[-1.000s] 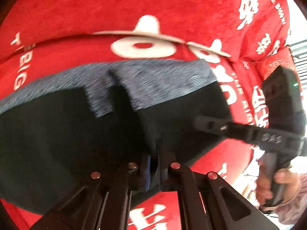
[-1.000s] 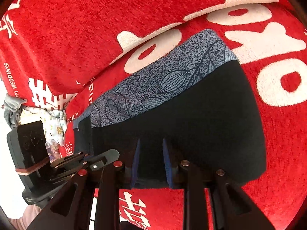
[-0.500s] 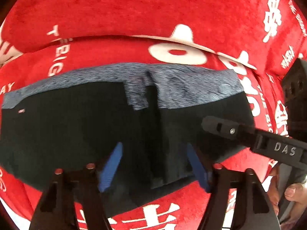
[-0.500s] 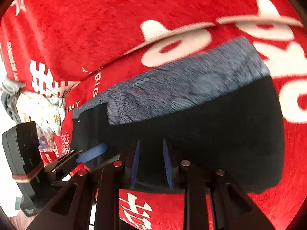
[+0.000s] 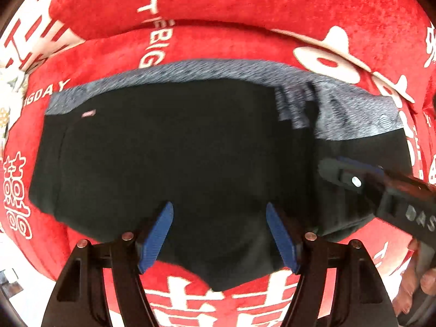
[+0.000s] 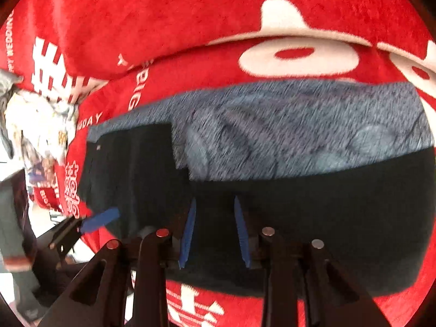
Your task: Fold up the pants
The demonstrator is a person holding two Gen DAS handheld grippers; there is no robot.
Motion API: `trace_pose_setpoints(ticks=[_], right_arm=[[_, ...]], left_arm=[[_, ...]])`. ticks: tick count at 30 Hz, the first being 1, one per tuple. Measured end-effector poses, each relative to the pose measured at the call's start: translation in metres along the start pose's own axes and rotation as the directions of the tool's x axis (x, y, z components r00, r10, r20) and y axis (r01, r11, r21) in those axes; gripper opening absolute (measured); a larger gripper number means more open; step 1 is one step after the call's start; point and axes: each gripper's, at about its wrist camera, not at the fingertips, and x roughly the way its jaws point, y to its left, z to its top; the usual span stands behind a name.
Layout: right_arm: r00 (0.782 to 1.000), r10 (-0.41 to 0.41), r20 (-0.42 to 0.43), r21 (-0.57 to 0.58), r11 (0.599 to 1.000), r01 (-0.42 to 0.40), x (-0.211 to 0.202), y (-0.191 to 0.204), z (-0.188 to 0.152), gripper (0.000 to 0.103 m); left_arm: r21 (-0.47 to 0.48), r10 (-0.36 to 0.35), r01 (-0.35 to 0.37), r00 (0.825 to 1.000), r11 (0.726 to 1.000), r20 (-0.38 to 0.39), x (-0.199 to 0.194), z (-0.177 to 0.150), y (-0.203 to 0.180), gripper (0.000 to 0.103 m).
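since a second ago my left tool (image 5: 219, 234) has let go of the pants (image 5: 190, 150) and spread wide, its blue pads hovering at their near hem. my right tool (image 6: 214, 231) has stayed narrow, pads slightly apart over the black cloth; i cannot tell whether fabric is pinched between them. the pants lie flat and folded on the red blanket (image 5: 245, 0), grey patterned band along their far edge. both views are smeared by motion, so the leaf print is hard to read. left of the pants, only the right view shows a pale crumpled cloth (image 6: 41, 120).
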Motion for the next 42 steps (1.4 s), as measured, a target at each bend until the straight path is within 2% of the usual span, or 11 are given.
trace_pose_setpoints(ticks=[2, 4, 9, 12, 15, 16, 17, 18, 24, 38, 42], right_arm=[[1.0, -0.01, -0.008, -0.008, 1.0, 0.01, -0.002, 0.004, -0.007, 0.034], [1.0, -0.02, -0.01, -0.008, 1.0, 0.019, -0.004, 0.006, -0.01, 0.036], [0.999, -0.037, -0.037, -0.021, 0.999, 0.036, -0.007, 0.016, -0.017, 0.048], [0.997, -0.06, -0.041, -0.047, 0.997, 0.058, -0.007, 0.026, -0.024, 0.058], [0.997, -0.071, -0.039, -0.07, 0.995, 0.069, -0.007, 0.036, -0.03, 0.075], [0.996, -0.08, -0.038, -0.081, 0.994, 0.076, -0.007, 0.04, -0.032, 0.079], [0.995, -0.092, -0.037, -0.094, 0.992, 0.089, -0.007, 0.044, -0.033, 0.081], [0.993, -0.114, -0.035, -0.108, 0.988, 0.11, -0.007, 0.048, -0.035, 0.081], [0.982, -0.183, -0.048, -0.165, 0.971, 0.173, -0.001, 0.062, -0.041, 0.085], [0.96, -0.271, -0.073, -0.208, 0.945, 0.251, 0.013, 0.084, -0.038, 0.086], [0.958, -0.273, -0.092, -0.195, 0.948, 0.252, 0.021, 0.083, -0.036, 0.091]], left_arm=[[-0.003, 0.012, -0.012, 1.0, 1.0, -0.009, 0.001, -0.004, 0.01, 0.074], [-0.011, 0.019, -0.019, 1.0, 1.0, -0.018, 0.001, -0.009, 0.019, 0.087], [-0.043, 0.028, -0.029, 0.999, 0.999, -0.024, 0.003, -0.017, 0.041, 0.087], [-0.054, 0.018, -0.02, 0.999, 0.998, -0.029, 0.003, -0.021, 0.053, 0.087], [-0.054, 0.018, -0.02, 0.999, 0.998, -0.033, 0.004, -0.025, 0.062, 0.088], [-0.058, 0.019, -0.022, 0.999, 0.998, -0.04, 0.005, -0.026, 0.065, 0.096], [-0.064, 0.025, -0.028, 0.999, 0.998, -0.048, 0.008, -0.026, 0.065, 0.102], [-0.072, 0.037, -0.041, 0.998, 0.997, -0.059, 0.01, -0.027, 0.071, 0.102], [-0.152, -0.031, 0.018, 0.996, 0.988, -0.081, 0.015, -0.041, 0.113, 0.102], [-0.288, -0.002, -0.017, 0.998, 0.957, -0.065, 0.017, -0.061, 0.236, 0.102], [-0.352, -0.063, 0.041, 0.997, 0.935, -0.051, 0.02, -0.067, 0.27, 0.102]])
